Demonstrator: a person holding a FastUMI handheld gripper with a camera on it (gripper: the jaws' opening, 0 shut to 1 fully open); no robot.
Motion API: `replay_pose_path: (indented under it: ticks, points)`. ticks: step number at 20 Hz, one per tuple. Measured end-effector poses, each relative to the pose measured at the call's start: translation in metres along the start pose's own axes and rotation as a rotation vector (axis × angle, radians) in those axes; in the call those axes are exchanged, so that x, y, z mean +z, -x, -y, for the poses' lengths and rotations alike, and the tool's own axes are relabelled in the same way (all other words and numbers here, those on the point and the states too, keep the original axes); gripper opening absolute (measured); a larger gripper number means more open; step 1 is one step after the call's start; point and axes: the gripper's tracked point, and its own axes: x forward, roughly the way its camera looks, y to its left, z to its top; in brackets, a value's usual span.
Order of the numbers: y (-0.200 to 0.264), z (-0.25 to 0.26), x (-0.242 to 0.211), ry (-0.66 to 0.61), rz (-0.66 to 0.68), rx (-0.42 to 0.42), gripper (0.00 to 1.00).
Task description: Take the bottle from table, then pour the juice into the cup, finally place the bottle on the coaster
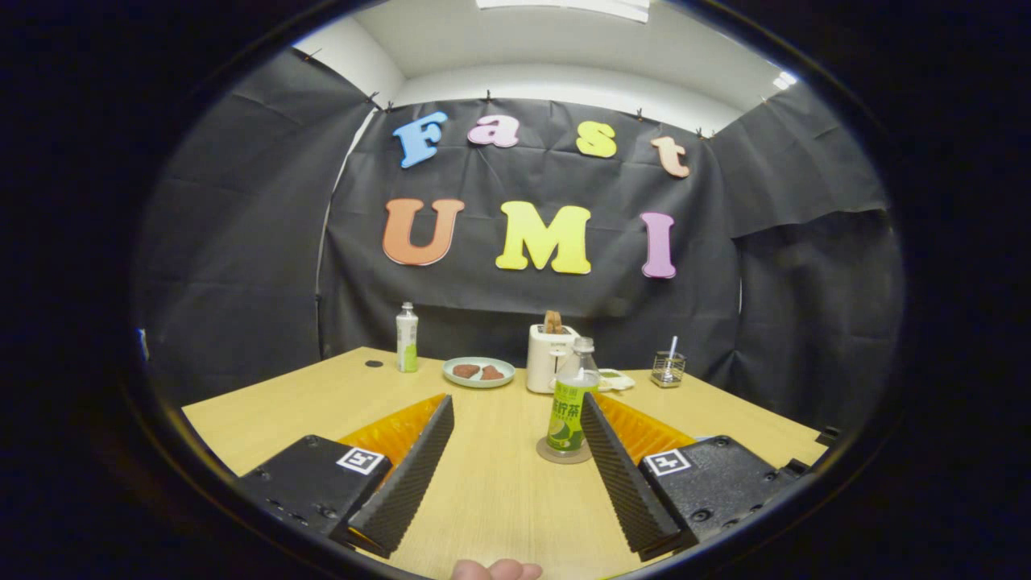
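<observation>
A clear bottle [572,399] with a green label and no cap stands upright on a round brown coaster [554,454] on the wooden table [499,491]. It is just ahead of my right fingertip and close against its inner side. My gripper [516,399] is open, with nothing between its fingers. A low white and green object [617,379] lies right behind the bottle, partly hidden; I cannot tell what it is.
Along the table's back stand a second capped bottle [407,338], a plate [478,371] with brown pieces, a white toaster [550,357] holding bread, and a small wire holder [668,368]. A dark disc [373,363] lies near the second bottle. A person's fingertips [495,570] show below.
</observation>
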Motion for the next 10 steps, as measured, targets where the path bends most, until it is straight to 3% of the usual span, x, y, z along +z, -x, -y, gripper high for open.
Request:
replay_pose_path:
  ticks: [10]
  points:
    - [0.0059,0.0062,0.0052,-0.021,0.013,-0.013,1.0]
